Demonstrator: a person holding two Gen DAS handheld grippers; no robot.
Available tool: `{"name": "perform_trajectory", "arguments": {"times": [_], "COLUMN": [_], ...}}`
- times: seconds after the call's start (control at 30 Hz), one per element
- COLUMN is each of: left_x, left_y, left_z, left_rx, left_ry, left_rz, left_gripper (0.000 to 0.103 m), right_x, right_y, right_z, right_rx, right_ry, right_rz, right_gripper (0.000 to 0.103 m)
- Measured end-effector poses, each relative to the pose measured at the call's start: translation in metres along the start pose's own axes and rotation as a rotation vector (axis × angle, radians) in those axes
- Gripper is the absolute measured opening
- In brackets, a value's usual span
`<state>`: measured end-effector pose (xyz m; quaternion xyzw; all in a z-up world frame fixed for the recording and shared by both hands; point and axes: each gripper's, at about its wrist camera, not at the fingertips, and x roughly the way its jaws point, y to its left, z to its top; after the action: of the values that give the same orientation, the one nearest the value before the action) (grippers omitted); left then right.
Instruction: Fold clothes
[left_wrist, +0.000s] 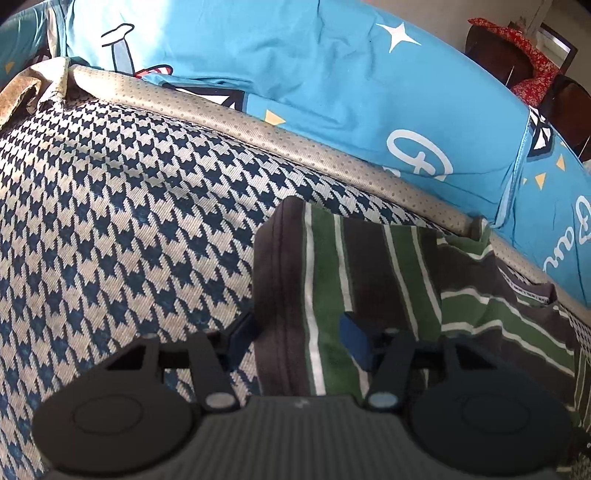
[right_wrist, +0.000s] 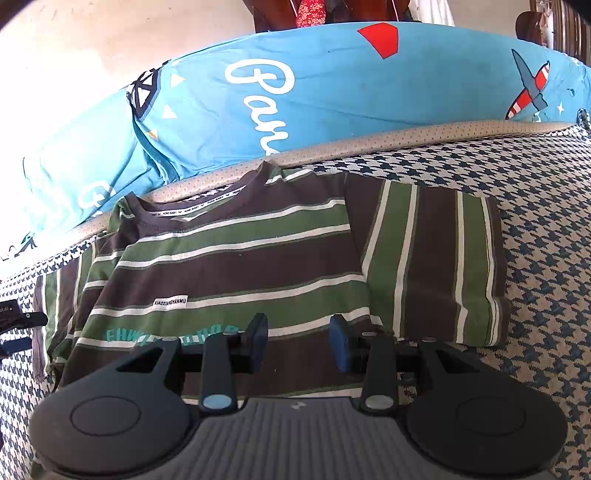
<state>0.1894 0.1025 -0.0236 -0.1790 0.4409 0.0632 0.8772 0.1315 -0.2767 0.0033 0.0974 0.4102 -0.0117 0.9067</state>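
Bed (right_wrist: 546, 258) w/ houndstooth cover, blue quilt (right_wrist: 332, 92) bunched along the far side. Striped tee (right_wrist: 229, 266) lies flat on the cover, front up, collar toward the quilt.

One sleeve (right_wrist: 436, 258) spread out flat to the right in the right-wrist view; same sleeve (left_wrist: 325, 266) fills the left-wrist view. So tee is laid out, prob. no fold made yet — the step looks like the sleeve fold-in.

Left gripper (left_wrist: 299, 341): fingers apart, straddling the sleeve's cuff edge, one finger off the cloth, one over it. Can't tell if the pads bite the fabric; looks like not yet.

Right gripper (right_wrist: 298, 341): fingers part-way apart over the lower body of the tee near the teal print (right_wrist: 173, 334); nothing visibly pinched.

Next, my guess: left needs to close on the cuff edge, lift, carry the sleeve across onto the body. Right should pin or grab the hem side so the tee doesn't drag on the cover.
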Motion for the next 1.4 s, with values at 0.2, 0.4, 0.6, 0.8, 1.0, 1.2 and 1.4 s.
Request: {"name": "perform_trajectory", "arguments": {"times": [0.2,0.4,0.6,0.8,1.0,1.2,1.4], "left_x": [0.005,0.01,0.005,-0.002,-0.008,-0.003,0.013], "left_y": [-0.018,-0.029,-0.028,-0.05,-0.052,-0.046,-0.041], "left_z": [-0.007,-0.011,-0.009,-0.017,-0.015,-0.013,-0.012], "left_rx": [0.095,0.135,0.115,0.252,0.312,0.306,0.302], "left_ry": [-0.025,-0.045,-0.065,-0.153,-0.226,-0.22,-0.135], "left_rz": [0.077,0.108,0.103,0.216,0.357,0.392,0.405], "left_gripper": [0.049,0.058,0.012,0.007,0.007,0.007,0.011], "right_x": [0.001,0.001,0.002,0.003,0.004,0.006,0.009], "right_y": [0.001,0.002,-0.001,0.0,0.002,0.004,0.004], "right_z": [0.0,0.0,0.001,0.001,0.002,0.002,0.001], "right_rx": [-0.002,-0.008,-0.004,-0.002,0.0,-0.005,-0.01], "right_ry": [-0.001,0.0,0.002,0.003,0.003,0.009,0.021], "right_rz": [-0.003,-0.006,-0.014,-0.013,-0.011,-0.006,-0.003], "right_gripper": [0.037,0.037,0.037,0.037,0.037,0.037,0.037]}}
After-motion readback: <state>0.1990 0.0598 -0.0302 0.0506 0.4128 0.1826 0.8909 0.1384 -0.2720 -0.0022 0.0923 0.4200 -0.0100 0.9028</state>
